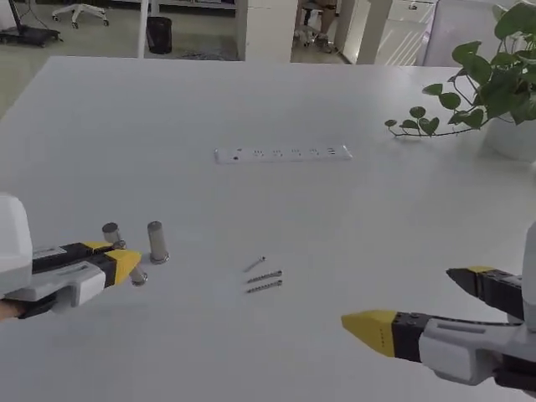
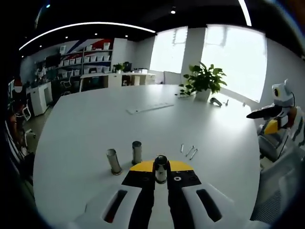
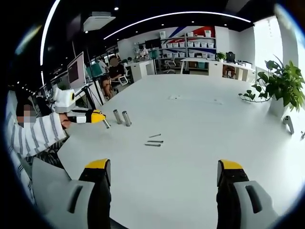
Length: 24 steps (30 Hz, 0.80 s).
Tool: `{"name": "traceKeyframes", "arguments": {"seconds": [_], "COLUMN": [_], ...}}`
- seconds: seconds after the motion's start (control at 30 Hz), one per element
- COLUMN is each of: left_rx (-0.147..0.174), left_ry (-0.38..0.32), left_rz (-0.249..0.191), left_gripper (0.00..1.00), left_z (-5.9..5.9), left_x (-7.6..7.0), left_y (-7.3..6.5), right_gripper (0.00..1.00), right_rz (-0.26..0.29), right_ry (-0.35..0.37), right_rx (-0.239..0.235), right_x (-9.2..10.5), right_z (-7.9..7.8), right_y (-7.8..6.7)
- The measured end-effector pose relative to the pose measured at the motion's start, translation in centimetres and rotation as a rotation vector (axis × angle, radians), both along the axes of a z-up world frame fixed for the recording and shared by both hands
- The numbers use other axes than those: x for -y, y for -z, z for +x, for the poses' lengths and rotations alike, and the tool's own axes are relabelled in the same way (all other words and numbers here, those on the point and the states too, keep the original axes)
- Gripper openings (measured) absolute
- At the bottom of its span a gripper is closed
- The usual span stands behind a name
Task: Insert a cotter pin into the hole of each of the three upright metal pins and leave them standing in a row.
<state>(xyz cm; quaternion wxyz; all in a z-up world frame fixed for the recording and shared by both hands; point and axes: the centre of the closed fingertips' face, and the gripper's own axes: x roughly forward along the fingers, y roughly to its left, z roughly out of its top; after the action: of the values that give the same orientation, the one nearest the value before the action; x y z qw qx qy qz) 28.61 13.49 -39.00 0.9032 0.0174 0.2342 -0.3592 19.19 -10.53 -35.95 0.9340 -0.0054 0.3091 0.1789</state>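
Left gripper (image 2: 161,175) clamping metal pin (image 2: 161,164), right gripper (image 3: 164,168) jaws apart

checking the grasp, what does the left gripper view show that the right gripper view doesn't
Left gripper view alone: a close look at the left tongs shut on a metal pin. Right gripper view alone: the right tongs open wide, a striped sleeve. Both: two standing metal pins, three cotter pins, potted plant.

White table (image 1: 251,100); metal pins (image 1: 157,241), cotter pins (image 1: 265,280)
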Motion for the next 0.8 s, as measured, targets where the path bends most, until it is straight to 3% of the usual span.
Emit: {"name": "traceKeyframes", "arguments": {"seconds": [0.03, 0.27, 0.8], "left_rx": [0.004, 0.001, -0.009], "left_ry": [0.021, 0.080, 0.162], "left_rz": [0.023, 0.044, 0.066], "left_gripper": [0.04, 0.05, 0.05], "left_z": [-0.6, -2.8, -5.1], "left_x": [0.4, 2.2, 4.2], "left_y": [0.2, 0.6, 1.4], "right_gripper": [0.91, 0.91, 0.91], "right_rz": [0.001, 0.004, 0.014], "right_ry": [-0.007, -0.023, -0.030], "right_rx": [0.003, 0.010, 0.007], "right_x": [-0.2, -0.6, -1.0], "right_z": [0.1, 0.2, -0.1], "right_y": [-0.1, -0.1, 0.2]}}
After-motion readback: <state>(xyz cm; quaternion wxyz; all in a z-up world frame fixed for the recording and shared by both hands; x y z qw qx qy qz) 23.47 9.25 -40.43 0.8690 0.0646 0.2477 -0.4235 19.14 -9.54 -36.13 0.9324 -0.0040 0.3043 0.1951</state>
